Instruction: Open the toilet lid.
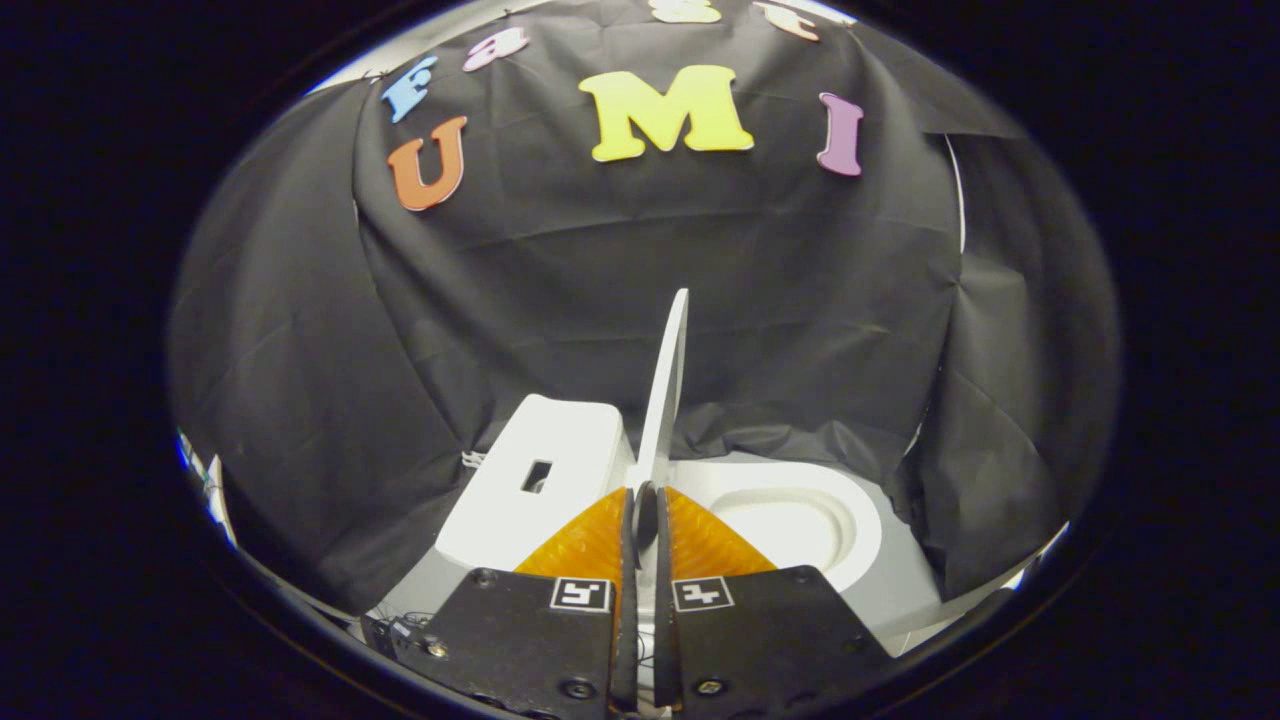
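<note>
A white toilet stands just ahead of my fingers. Its thin white lid (667, 385) is raised upright and I see it edge-on, rising from between my fingertips. My gripper (645, 510) is shut on the lid's lower edge, one finger on each side. To the right of the lid lies the open white bowl and seat (800, 520). To the left stands the white tank (535, 475) with a small dark rectangular hole in its top.
Black cloth walls close in behind and on both sides of the toilet. The toilet rests on a pale base (900, 600) that runs to the right of my fingers.
</note>
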